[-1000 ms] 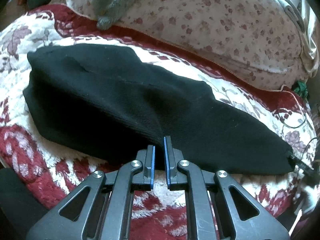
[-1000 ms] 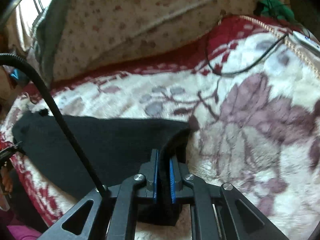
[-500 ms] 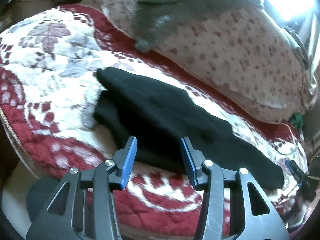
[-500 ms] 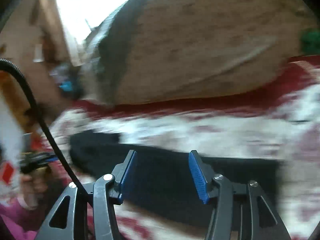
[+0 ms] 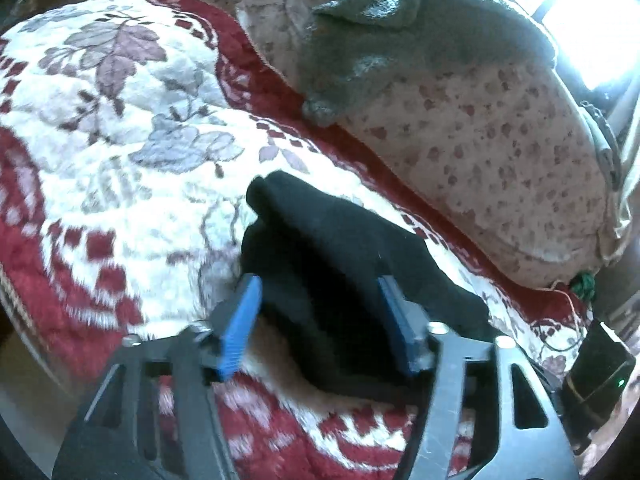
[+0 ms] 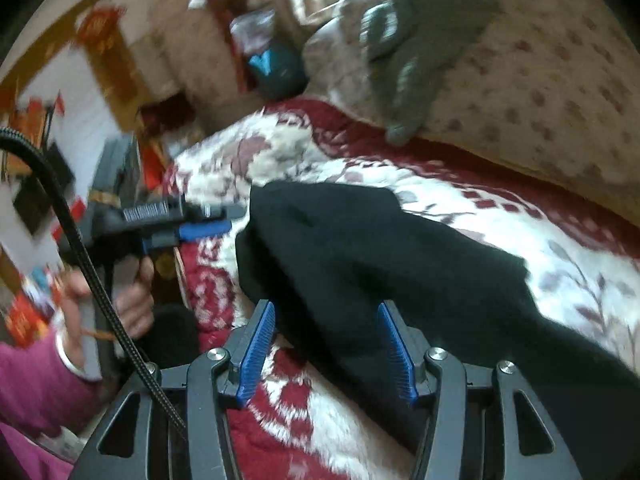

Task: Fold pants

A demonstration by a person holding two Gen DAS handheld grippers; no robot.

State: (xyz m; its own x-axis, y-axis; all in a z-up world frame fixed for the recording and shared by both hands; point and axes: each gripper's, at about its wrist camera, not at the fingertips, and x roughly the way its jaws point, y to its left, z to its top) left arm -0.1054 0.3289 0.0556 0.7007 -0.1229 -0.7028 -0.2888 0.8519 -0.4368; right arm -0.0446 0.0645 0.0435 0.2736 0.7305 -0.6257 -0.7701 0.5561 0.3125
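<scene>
The black pants (image 5: 340, 264) lie folded lengthwise in a long band on the red and white floral blanket (image 5: 132, 184). My left gripper (image 5: 320, 300) is open, its blue pads either side of the near end of the pants, holding nothing. In the right wrist view the pants (image 6: 380, 264) stretch from centre to lower right. My right gripper (image 6: 328, 328) is open and empty over the front edge of the pants. The left gripper (image 6: 208, 224) also shows there, at the left beside the end of the pants, in a hand.
A large floral cushion (image 5: 500, 152) with a grey knit garment (image 5: 392, 36) draped on it lies behind the pants. A black device (image 5: 596, 376) and a cable lie at the right of the blanket. The blanket's edge drops off at the left (image 6: 188, 280).
Both grippers were shut on the pants a second ago; both have let go and opened. Both have swung toward the left end of the pants, which now lie folded narrower.
</scene>
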